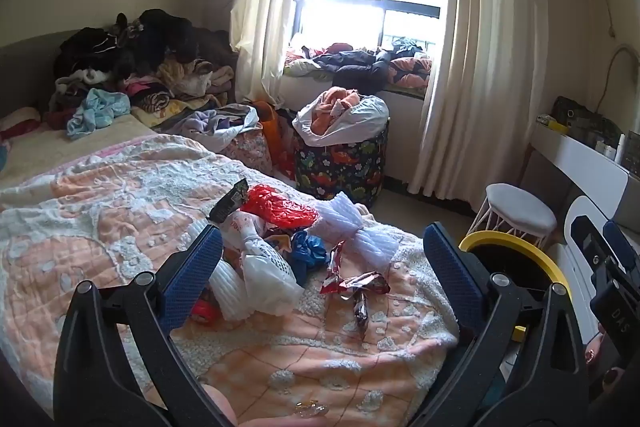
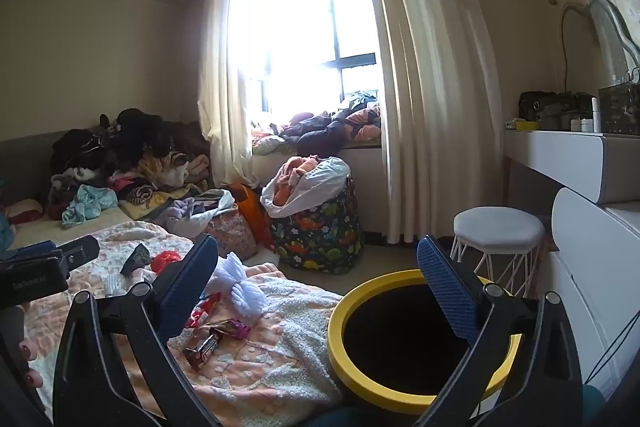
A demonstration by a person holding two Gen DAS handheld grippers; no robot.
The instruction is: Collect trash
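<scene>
Task looks barely begun: trash pile (image 1: 272, 247) sits on the bed's quilt (image 1: 100, 207), yellow-rimmed bin (image 2: 416, 399) beside the bed shows only dark inside, contents can't tell. Left gripper (image 1: 324, 275) hovers over the pile, jaws wide apart, nothing btwn them. Right gripper (image 2: 316, 291) over the bin rim, also spread, empty. Left to do: everything. Pile = crinkly red plastic bag (image 1: 280, 207), ribbed white foam netting (image 1: 356, 231), shiny foil candy wrappers (image 1: 356, 287), blue crumpled film (image 1: 308, 251). Quilt is nubby, soft.

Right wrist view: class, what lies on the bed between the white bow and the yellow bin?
Only bare blanket between the white bow and the bin; the wrappers lie left of that stretch.
</scene>
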